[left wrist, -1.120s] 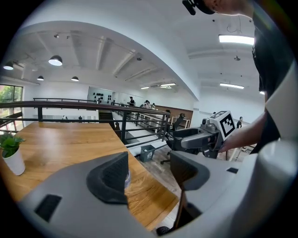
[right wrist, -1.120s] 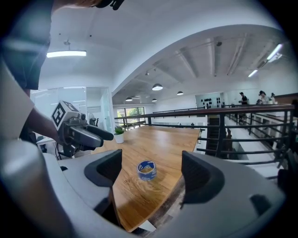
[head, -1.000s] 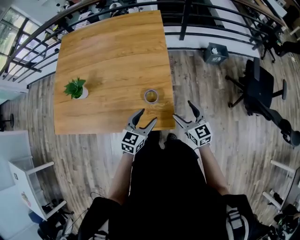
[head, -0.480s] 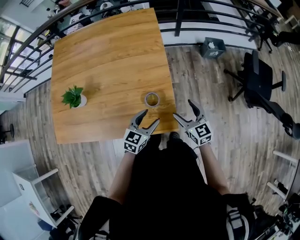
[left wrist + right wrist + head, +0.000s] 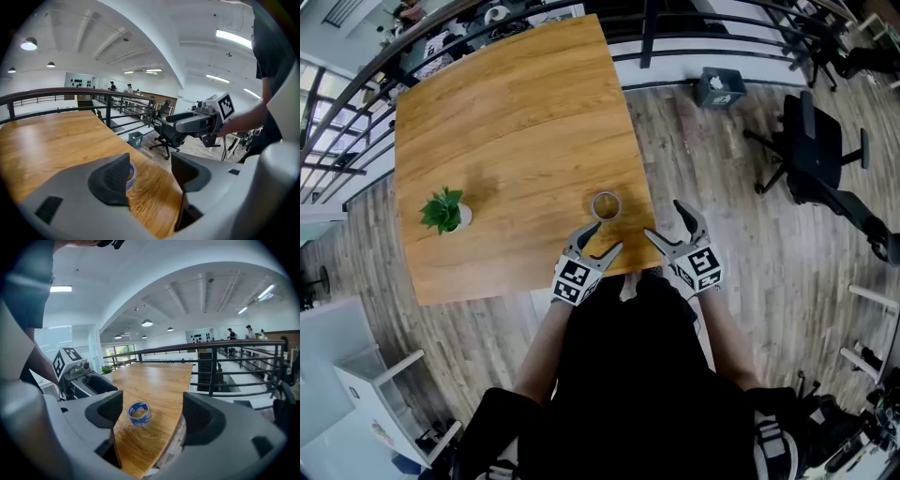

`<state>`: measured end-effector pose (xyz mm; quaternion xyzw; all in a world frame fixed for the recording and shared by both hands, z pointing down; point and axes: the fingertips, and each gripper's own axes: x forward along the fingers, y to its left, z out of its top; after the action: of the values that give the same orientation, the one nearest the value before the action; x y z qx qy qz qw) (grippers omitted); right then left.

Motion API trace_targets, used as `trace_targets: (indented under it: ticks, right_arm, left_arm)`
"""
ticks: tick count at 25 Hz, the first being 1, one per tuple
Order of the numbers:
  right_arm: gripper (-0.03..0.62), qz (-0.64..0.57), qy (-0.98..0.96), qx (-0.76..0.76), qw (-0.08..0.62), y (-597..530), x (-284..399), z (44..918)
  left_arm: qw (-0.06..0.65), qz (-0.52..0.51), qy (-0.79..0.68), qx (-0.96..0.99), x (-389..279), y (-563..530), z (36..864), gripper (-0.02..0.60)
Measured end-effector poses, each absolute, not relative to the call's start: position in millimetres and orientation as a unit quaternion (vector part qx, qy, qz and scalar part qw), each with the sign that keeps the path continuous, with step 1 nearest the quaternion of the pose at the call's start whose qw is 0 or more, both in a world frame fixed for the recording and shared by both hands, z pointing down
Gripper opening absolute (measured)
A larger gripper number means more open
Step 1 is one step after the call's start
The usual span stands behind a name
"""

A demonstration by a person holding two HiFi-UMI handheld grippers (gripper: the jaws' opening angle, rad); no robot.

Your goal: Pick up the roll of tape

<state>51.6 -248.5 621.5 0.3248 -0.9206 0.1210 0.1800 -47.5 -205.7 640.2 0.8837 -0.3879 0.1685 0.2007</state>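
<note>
The tape (image 5: 606,205) lies ungrasped on the desk (image 5: 506,122); the left gripper (image 5: 605,236) and right gripper (image 5: 665,219) hover near it, fingers apart and empty.

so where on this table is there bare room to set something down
The whole far half of the table is bare, as is the stretch between the plant and the roll of tape. Crowded only at the near right corner, where the left gripper and right gripper hover by that roll.
</note>
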Motion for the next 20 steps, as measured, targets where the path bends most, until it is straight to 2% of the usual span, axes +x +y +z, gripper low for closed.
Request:
trace_targets:
  ticks: [5,20]
  right_arm:
    - [0.396,0.125,-0.912,0.342,0.188,-253,54,621]
    - [0.396,0.142,-0.880,0.414,0.185,-236,73,633]
  left_arm:
    - [0.180,0.205,-0.356,0.894,-46,-214,658,0.287]
    - [0.179,0.262,-0.284,0.905,-46,-222,699,0.287]
